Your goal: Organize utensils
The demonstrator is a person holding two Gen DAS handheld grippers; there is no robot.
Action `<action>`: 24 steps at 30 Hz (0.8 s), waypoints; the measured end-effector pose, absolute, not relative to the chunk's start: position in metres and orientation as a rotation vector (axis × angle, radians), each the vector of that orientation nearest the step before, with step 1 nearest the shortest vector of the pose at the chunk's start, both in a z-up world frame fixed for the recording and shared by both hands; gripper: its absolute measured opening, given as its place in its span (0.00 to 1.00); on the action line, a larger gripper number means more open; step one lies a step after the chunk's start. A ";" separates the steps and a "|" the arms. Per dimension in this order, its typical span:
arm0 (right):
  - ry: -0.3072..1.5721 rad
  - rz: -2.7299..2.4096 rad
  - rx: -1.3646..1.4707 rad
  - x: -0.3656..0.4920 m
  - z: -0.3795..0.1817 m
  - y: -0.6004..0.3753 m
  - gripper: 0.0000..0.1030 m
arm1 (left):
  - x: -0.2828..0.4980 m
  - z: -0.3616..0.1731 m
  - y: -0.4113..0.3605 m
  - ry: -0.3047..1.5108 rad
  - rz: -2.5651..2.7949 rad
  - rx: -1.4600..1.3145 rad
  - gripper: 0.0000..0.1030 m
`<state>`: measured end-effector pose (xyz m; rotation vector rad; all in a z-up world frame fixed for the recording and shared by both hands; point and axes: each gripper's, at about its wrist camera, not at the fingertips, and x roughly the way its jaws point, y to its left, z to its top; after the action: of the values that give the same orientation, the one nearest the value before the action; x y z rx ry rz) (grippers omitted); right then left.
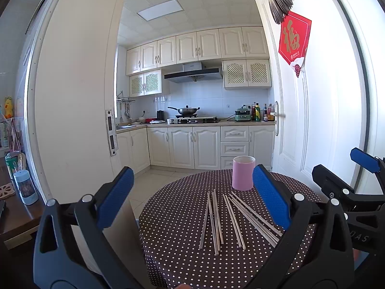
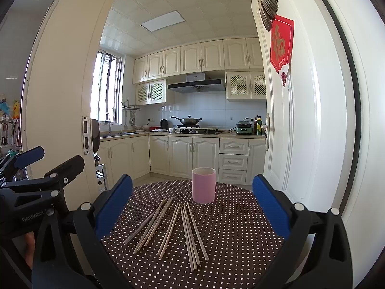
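Two hand-held grippers hover at the near table edge, both released with nothing between their blue pads: the left hand-held gripper and the right hand-held gripper. Between the pads, mid-frame, loose chopsticks lie fanned flat on the polka-dot table. Just beyond them a pink cup stands upright. Farther off, kitchen cabinets fill the centre.

Cabinets: cream kitchen cabinets line the far wall.
Ceiling: tiled, one flat light panel.
Window: bright window above the sink.
Floor: pale tiles.
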<state>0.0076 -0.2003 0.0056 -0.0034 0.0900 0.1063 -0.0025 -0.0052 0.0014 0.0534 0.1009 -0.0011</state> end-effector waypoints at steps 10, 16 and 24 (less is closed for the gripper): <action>0.091 0.109 -0.004 0.008 0.005 -0.200 0.93 | -0.003 0.001 -0.002 0.101 0.002 0.048 0.94; 0.093 0.110 -0.002 0.008 0.005 -0.200 0.93 | -0.002 0.001 -0.002 0.102 0.003 0.050 0.94; 0.096 0.110 -0.001 0.009 0.005 -0.200 0.93 | -0.002 0.000 -0.002 0.101 0.005 0.051 0.94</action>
<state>0.0087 -0.1999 0.0049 -0.0015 0.0956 0.1102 -0.0022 -0.0021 -0.0002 0.0508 0.1013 0.0048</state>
